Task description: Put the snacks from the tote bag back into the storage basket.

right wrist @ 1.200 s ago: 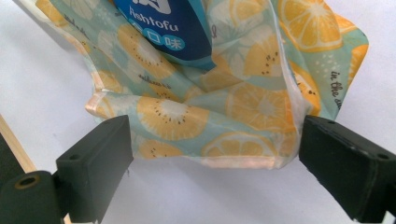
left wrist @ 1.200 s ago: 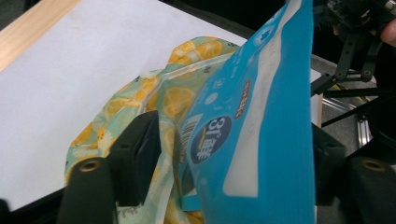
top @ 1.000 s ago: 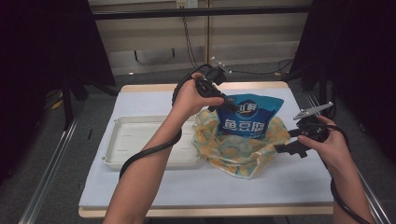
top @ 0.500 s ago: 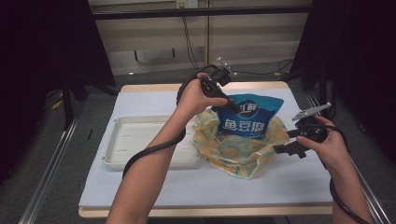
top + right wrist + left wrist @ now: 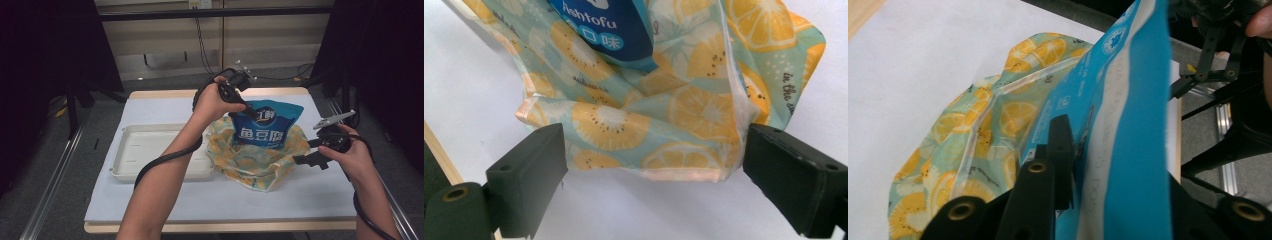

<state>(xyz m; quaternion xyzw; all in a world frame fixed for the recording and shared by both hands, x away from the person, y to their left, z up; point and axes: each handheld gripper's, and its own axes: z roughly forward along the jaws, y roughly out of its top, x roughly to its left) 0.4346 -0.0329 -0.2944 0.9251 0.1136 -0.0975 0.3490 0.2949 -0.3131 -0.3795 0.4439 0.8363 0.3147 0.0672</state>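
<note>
I had the left gripper (image 5: 239, 106) closed on the top edge of the blue pouch (image 5: 266, 125); its jaws had just been closing, and in the left gripper view the pads (image 5: 1060, 145) pressed on the pouch's upper strip. The pouch stood upright, its lower part inside the open mouth of the fruit-print bag (image 5: 257, 160), its upper part rising above the bag's rim.

The bag lay crumpled on the white table cover (image 5: 165, 205), just beside the right end of the white tray (image 5: 150, 150) and touching it or nearly so; I could not tell which.

I kept the right gripper (image 5: 306, 158) at the bag's right edge. In the right gripper view its jaws stood wide apart, released, with the bag's folded hem (image 5: 679, 175) lying between them; neither pad pressed on the fabric. The right hand (image 5: 352, 155) held that gripper low over the table.

The left hand (image 5: 212, 102) held its gripper above the bag's far side, jaws pointing down and to the right toward the pouch.
</note>
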